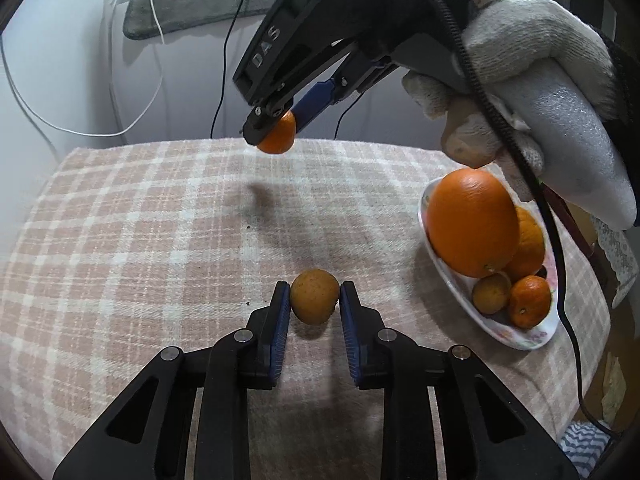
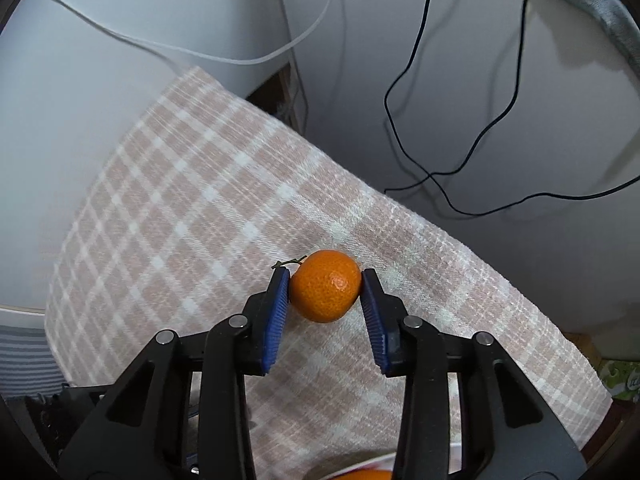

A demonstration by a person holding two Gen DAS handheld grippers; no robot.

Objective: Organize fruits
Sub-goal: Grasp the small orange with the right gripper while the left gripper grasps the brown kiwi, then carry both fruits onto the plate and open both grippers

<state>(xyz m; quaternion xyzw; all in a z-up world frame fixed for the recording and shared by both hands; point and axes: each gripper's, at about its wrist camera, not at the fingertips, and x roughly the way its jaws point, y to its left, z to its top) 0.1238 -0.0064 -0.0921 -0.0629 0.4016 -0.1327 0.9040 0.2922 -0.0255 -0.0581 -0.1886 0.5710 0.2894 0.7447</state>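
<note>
A counter [image 1: 120, 240] covered by a pink-and-white checked cloth [image 2: 192, 184] is seen from both wrist views. In the left wrist view, the left tool [image 1: 315, 294] is closed on a small dull-orange mandarin [image 1: 314, 297], whose sides are pressed by the blue pads [image 1: 282, 320]; the fruit is touching the cloth or just above it, which cannot be told.

At about 12 o'clock from that fruit, well apart, the right tool [image 1: 280, 130] is held above the cloth by a hand in a white knitted glove [image 1: 532, 56]. A bright orange tangerine [image 1: 277, 136] is clamped between its tips and is lifted clear of the cloth, a shadow lying beneath it. In the right wrist view the same tangerine [image 2: 325, 286] is seen gripped between the two blue pads of the right tool [image 2: 325, 288], its short green stem pointing to about 10 o'clock; the jaws stand only as wide as the fruit.

At about 3 o'clock from the left tool, a white plate [image 1: 448, 280] with a flowered rim rests on the cloth. On it are piled a large orange [image 1: 472, 220], a second orange [image 1: 530, 248] partly hidden behind it, and two small mandarins [image 1: 530, 300] at the near side, side by side.

Black and white cables [image 2: 420, 80] hang against the pale wall behind the counter.
</note>
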